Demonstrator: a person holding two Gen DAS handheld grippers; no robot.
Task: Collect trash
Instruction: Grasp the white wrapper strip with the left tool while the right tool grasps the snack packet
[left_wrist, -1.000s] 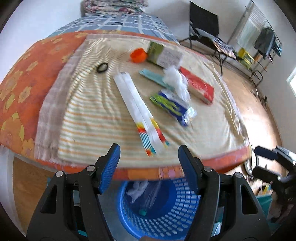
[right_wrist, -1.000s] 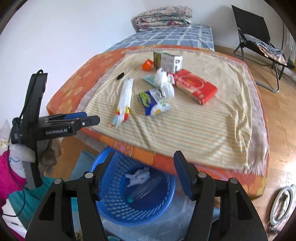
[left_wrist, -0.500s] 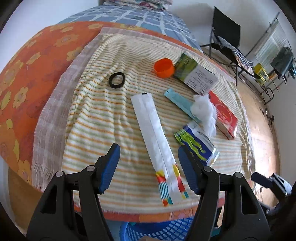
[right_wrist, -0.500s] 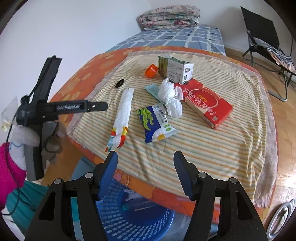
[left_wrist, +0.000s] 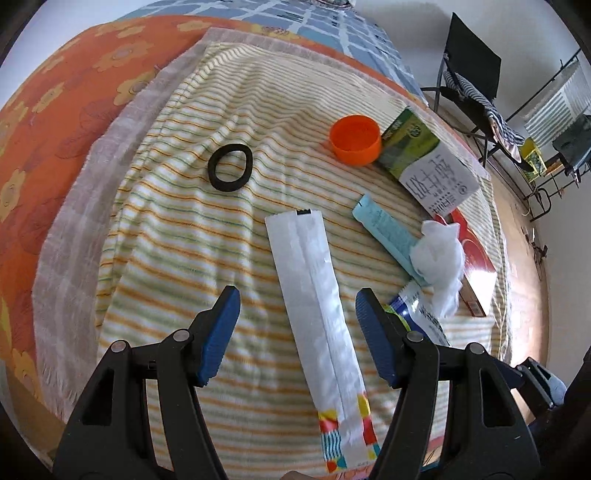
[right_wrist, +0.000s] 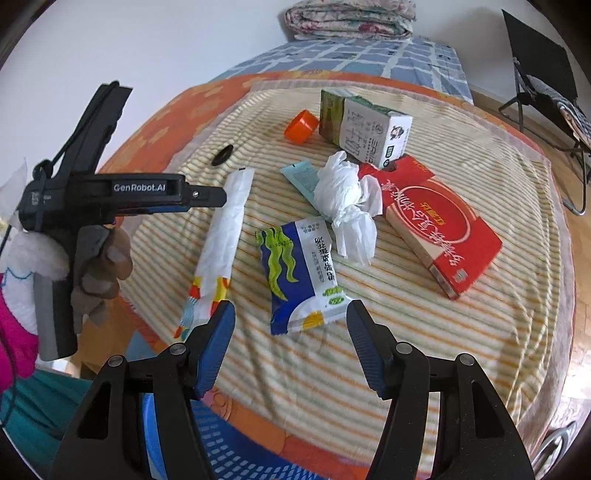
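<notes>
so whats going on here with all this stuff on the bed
A person is clearing trash off a striped towel on the bed, with a gripper in each hand. Both are open and empty. The left gripper hangs over the long white wrapper; the right gripper is over the blue snack packet. A tissue, red box, carton, orange cap and black ring lie untouched. A blue basket waits below.

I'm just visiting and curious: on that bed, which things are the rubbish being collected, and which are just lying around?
Rubbish, likely:
long white wrapper
blue-green packet
crumpled tissue
teal sachet
carton
red box
orange cap

Probably just there:
black ring
folded quilt
chair
</notes>
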